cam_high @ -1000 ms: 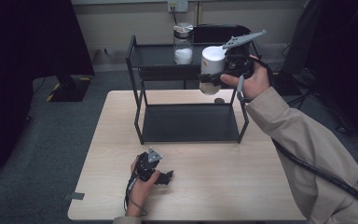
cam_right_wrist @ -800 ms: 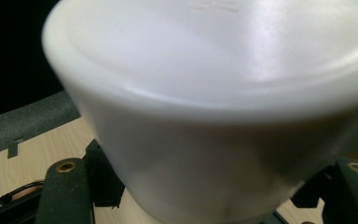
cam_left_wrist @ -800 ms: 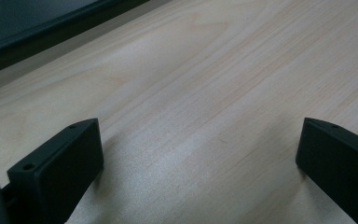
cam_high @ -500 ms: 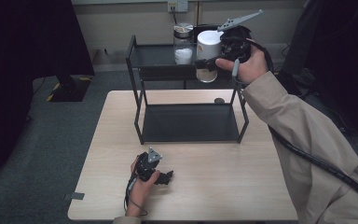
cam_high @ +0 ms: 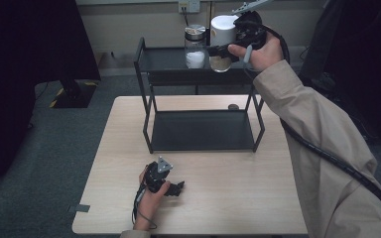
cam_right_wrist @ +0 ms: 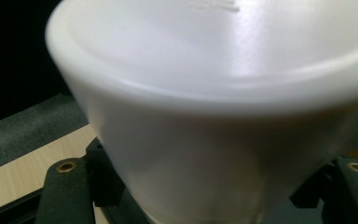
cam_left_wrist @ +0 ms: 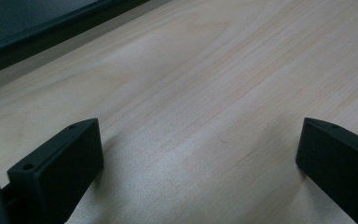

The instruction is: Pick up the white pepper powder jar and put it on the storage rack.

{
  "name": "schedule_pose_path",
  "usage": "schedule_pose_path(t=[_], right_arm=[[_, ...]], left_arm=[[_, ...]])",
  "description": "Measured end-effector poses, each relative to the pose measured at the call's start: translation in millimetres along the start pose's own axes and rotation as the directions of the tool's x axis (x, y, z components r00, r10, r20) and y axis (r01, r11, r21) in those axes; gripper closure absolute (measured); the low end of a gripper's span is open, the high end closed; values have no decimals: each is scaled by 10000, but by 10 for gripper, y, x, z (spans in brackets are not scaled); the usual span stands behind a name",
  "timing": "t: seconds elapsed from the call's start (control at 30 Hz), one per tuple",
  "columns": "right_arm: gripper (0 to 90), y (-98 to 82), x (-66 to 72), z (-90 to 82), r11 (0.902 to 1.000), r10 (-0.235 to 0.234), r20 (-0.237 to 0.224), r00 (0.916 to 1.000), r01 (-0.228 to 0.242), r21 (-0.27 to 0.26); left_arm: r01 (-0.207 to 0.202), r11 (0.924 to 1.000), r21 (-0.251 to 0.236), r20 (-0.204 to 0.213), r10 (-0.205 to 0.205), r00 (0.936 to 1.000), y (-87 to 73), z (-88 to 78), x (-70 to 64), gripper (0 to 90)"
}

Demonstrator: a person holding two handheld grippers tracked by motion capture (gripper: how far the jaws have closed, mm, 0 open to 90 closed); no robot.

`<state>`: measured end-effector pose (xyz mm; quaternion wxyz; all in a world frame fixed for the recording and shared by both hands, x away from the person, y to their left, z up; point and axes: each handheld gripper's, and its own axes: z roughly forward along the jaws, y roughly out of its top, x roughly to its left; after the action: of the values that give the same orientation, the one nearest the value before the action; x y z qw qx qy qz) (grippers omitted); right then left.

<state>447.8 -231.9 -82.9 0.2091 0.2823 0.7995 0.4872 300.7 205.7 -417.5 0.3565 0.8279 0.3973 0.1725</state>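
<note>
My right gripper (cam_high: 226,48) is shut on a glass jar (cam_high: 222,58) with a tall white lid (cam_high: 222,30) and brownish contents. It holds the jar in the air just over the right part of the top shelf of a black metal rack (cam_high: 164,58). In the right gripper view the white lid (cam_right_wrist: 214,93) sits close up between the two jaws. A second jar (cam_high: 195,47), with a silver lid and white contents, stands on that top shelf just left of the held one. My left gripper (cam_high: 176,188) rests on the wooden table (cam_high: 228,188) near its front edge, open with bare wood (cam_left_wrist: 191,84) between its jaws.
The rack stands at the back of the table, and its lower shelf (cam_high: 201,130) is bare. A small dark round object (cam_high: 233,106) lies on the table behind the rack's right legs. Grey carpet (cam_high: 54,148) surrounds the table.
My right gripper has lifted the white-lidded jar from beside the rack's upper right corner to above the top shelf. The left gripper has stayed put.
</note>
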Motion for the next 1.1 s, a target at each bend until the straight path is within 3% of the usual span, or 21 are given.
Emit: schedule_pose_path(t=[0.43, 1.1], right_arm=[[301, -13, -181, 204, 9986, 519, 441, 9977, -514, -133], [301, -57, -261, 379, 9966, 823, 369, 9959, -825, 45]], left_arm=[[4, 10000, -6, 0, -4, 10000, -1, 0, 0, 0], [9, 10000, -4, 4, -9, 10000, -1, 0, 0, 0]])
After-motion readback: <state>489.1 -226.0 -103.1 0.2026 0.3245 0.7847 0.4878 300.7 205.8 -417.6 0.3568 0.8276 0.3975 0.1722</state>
